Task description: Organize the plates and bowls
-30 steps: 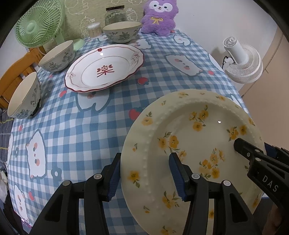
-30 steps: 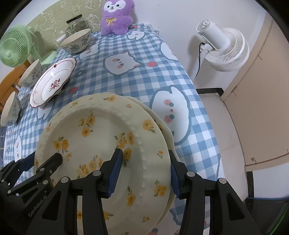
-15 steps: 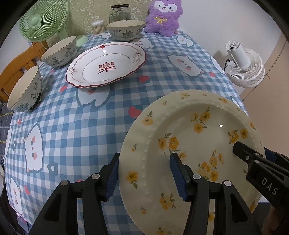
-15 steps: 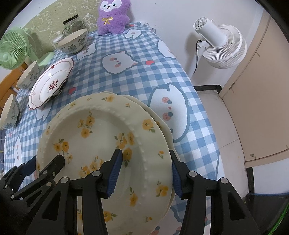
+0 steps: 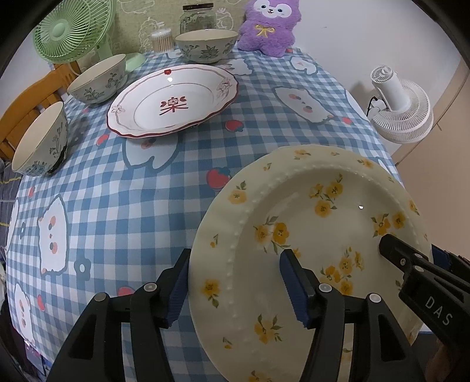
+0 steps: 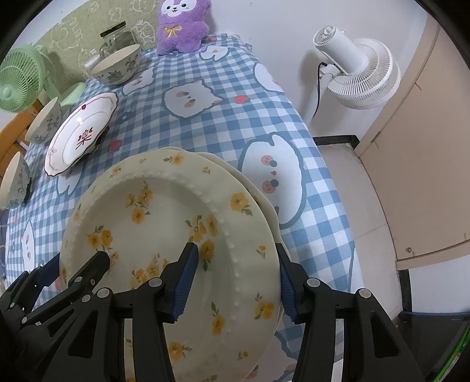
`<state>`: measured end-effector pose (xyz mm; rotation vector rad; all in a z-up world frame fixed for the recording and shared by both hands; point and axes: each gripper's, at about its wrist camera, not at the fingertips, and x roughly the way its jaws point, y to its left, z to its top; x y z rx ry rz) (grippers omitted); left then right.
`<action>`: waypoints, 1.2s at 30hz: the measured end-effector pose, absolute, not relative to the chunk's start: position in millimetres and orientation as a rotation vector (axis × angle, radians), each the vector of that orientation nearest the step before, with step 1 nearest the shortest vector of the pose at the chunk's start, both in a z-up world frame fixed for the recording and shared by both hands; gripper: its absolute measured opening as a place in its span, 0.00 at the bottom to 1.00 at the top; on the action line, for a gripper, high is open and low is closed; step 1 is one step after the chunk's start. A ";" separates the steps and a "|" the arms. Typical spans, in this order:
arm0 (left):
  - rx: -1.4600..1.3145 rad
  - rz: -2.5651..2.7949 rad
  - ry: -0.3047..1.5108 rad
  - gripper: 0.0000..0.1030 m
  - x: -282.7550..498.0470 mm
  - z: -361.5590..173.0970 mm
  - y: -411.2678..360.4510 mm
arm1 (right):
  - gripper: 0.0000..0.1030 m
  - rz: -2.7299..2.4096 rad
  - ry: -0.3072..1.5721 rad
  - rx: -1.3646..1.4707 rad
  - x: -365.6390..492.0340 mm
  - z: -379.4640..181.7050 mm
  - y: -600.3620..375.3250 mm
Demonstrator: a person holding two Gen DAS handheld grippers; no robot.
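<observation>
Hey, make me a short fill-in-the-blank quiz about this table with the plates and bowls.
1. The top plate is patterned with ____ flowers.
2. The red-rimmed plate has a ____ character at its centre.
3. The number of floral bowls on the checked tablecloth is ____.
4. The plush toy at the far end is ____.

Missing words: yellow; red; three; purple

We point both grippers steeply down. Our left gripper (image 5: 233, 286) is opening, its jaws straddling a plate (image 5: 308, 211) rim; our right gripper (image 6: 235, 277) straddles the opposite rim.
</observation>
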<state>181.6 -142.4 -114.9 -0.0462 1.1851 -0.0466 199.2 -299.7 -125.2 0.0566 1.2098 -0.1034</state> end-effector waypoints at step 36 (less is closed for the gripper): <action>-0.002 0.102 1.178 0.93 202.1 -126.0 -175.5 | 0.71 -0.056 1.166 -0.060 242.5 -135.1 -308.3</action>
